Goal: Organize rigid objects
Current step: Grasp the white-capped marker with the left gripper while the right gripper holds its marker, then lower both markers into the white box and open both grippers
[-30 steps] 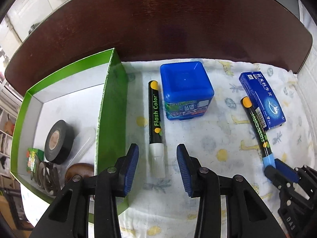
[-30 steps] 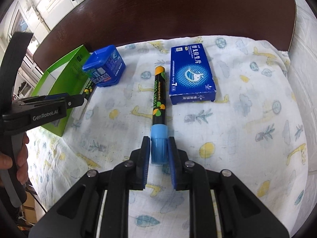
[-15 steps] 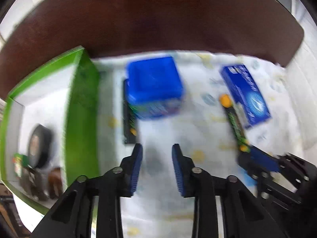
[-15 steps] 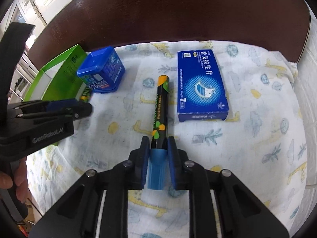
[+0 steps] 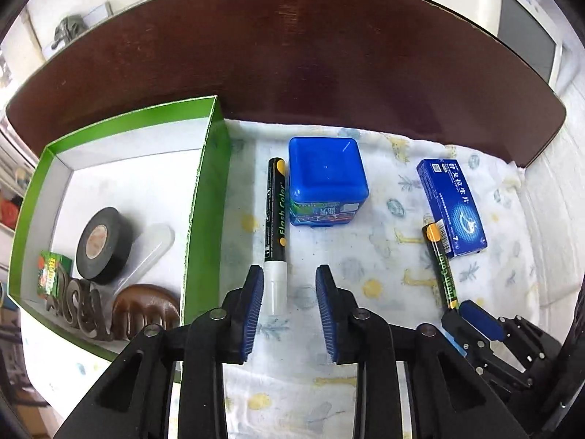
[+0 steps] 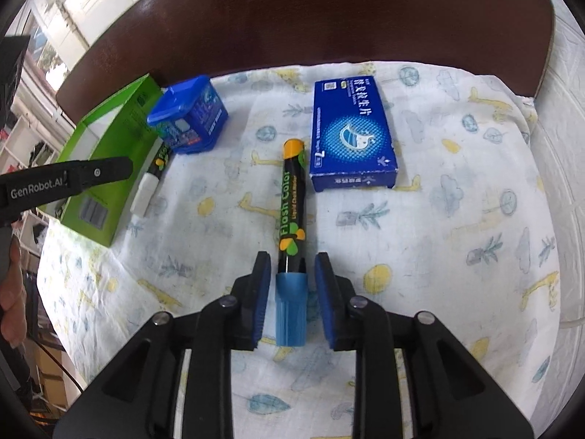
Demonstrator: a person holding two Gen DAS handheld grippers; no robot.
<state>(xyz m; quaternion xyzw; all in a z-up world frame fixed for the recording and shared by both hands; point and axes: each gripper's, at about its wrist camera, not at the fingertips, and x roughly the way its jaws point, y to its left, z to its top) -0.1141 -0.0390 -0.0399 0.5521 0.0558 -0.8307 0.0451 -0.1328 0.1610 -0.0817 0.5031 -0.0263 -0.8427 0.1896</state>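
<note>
Right gripper (image 6: 292, 292): jaws parted, straddling blue cap of blue-capped marker (image 6: 291, 219), gaps both sides, nothing clamped. Marker lies on printed cloth (image 6: 438, 256), barrel toward 12 o'clock; blue carton (image 6: 351, 131) just beside at 1 o'clock.

Left gripper (image 5: 289, 307): jaws wide, white cap of white-capped marker (image 5: 275, 226) near left pad, unheld. Blue tub (image 5: 327, 179) at 12–1 o'clock; green box (image 5: 210, 197) at 9–10 o'clock.

Judgement: markers light, stiff, smooth, prone to roll; pinch across cap or near barrel.

I see both views bright and sharp under even daylight. Soft short shadows lie beside the blue tub (image 5: 326, 179). A small glare spot marks its lid. Fisheye bending curves the far edges, and the corners go black.
</note>
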